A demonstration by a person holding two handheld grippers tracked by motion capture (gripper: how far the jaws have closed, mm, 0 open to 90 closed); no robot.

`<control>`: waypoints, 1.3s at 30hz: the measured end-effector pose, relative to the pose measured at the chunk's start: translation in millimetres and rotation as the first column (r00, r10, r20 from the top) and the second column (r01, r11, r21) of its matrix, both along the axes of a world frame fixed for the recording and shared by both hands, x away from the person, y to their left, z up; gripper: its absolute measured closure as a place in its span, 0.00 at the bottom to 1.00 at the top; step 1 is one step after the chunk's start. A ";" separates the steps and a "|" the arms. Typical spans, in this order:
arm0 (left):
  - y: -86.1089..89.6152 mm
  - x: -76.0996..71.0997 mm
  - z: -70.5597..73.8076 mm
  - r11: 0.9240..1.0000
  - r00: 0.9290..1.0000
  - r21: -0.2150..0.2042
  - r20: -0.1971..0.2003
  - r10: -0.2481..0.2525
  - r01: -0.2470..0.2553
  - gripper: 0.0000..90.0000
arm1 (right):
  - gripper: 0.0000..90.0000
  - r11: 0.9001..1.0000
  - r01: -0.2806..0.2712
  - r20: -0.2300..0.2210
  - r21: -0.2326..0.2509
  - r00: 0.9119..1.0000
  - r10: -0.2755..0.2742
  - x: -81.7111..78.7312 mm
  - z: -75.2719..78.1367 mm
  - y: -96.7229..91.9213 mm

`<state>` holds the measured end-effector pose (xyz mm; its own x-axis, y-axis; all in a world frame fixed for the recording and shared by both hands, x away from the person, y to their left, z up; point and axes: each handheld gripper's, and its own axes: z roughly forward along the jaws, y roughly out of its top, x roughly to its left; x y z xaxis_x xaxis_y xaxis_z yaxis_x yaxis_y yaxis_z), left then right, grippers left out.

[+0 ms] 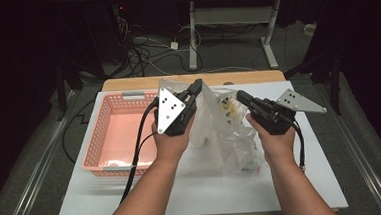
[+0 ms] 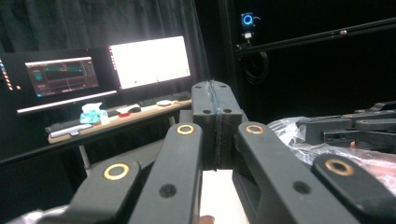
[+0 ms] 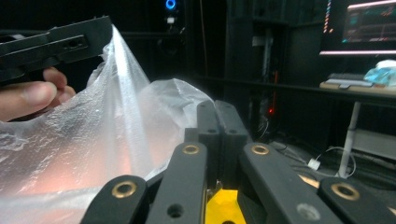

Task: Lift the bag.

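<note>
Clear plastic bag (image 1: 220, 130) held up just right of pink basket (image 1: 117, 129), above white worktop (image 1: 193, 192). Left hand-held gripper (image 1: 195, 85) clamped shut on bag's top edge, nearest the basket. Right hand-held gripper (image 1: 240, 95) pinched shut on bag's far side. Small yellowish items dimly visible inside bag.

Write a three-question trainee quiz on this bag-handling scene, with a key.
1. True or false: the pink basket sits on the left gripper's side of the white table top.
2. What do both grippers pinch? A) clear plastic bag B) cable C) basket
3. How do the jaws of the right gripper stand?

Key: 1 true. 2 A. 3 Closed together, gripping the bag's film.
</note>
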<state>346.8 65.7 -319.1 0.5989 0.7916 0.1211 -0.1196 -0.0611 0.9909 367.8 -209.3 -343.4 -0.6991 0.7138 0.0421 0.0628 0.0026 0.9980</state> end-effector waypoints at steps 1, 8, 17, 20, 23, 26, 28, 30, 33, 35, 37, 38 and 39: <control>0.5 0.4 2.4 1.000 1.000 0.001 0.003 0.004 -0.004 0.98 | 1.00 1.000 0.005 0.005 0.005 1.000 -0.005 0.5 2.2 0.1; 5.2 3.2 20.4 1.000 0.999 -0.004 0.037 0.019 -0.019 0.98 | 1.00 0.999 0.031 0.059 0.022 0.998 -0.032 1.2 20.1 4.5; 8.8 6.1 30.6 1.000 0.999 -0.009 0.047 0.024 -0.023 0.98 | 1.00 0.995 0.034 0.153 0.094 0.987 -0.048 -0.2 62.7 8.7; 8.3 8.2 25.9 1.000 0.999 -0.009 0.033 0.024 -0.024 0.98 | 1.00 0.995 0.030 0.185 0.092 0.982 -0.046 -1.9 80.3 13.3; 9.1 10.6 25.5 1.000 0.999 -0.016 0.027 0.027 -0.026 0.98 | 1.00 0.996 0.033 0.196 0.082 0.979 -0.049 -1.2 86.2 16.7; 11.0 12.8 35.0 0.999 0.999 -0.018 0.040 0.030 -0.029 0.98 | 1.00 0.996 0.041 0.175 0.073 0.983 -0.054 3.5 75.2 17.8; 11.0 14.3 44.4 0.999 0.998 -0.015 0.055 0.030 -0.029 0.98 | 1.00 0.997 0.048 0.149 0.068 0.987 -0.058 7.3 64.7 17.4; 10.2 15.8 53.1 0.999 0.997 -0.012 0.072 0.033 -0.032 0.98 | 1.00 0.997 0.055 0.127 0.063 0.990 -0.062 10.5 55.5 17.2; 8.3 19.0 60.7 1.000 0.996 -0.008 0.079 0.030 -0.029 0.98 | 1.00 0.998 0.062 0.098 0.032 0.993 -0.065 16.2 47.4 18.8; 7.0 22.2 59.7 1.000 0.997 -0.007 0.066 0.030 -0.029 0.98 | 1.00 0.997 0.073 0.089 0.023 0.993 -0.074 21.1 46.0 18.4; 7.0 26.0 55.2 0.999 0.998 -0.011 0.048 0.031 -0.031 0.98 | 1.00 0.996 0.082 0.079 0.020 0.993 -0.084 25.8 48.9 16.7; 7.3 28.0 52.8 0.999 0.999 -0.016 0.040 0.034 -0.033 0.98 | 1.00 0.996 0.092 0.081 0.022 0.992 -0.093 28.4 52.0 15.8; 7.5 30.0 50.7 0.999 0.999 -0.016 0.030 0.037 -0.036 0.98 | 1.00 0.995 0.099 0.083 0.021 0.991 -0.101 31.4 56.3 14.7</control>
<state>376.8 73.2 -268.4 0.5658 0.8147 0.1269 -0.1479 -0.0511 0.9877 399.1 -194.6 -287.1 -0.6259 0.7799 -0.0009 -0.0223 -0.0168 0.9996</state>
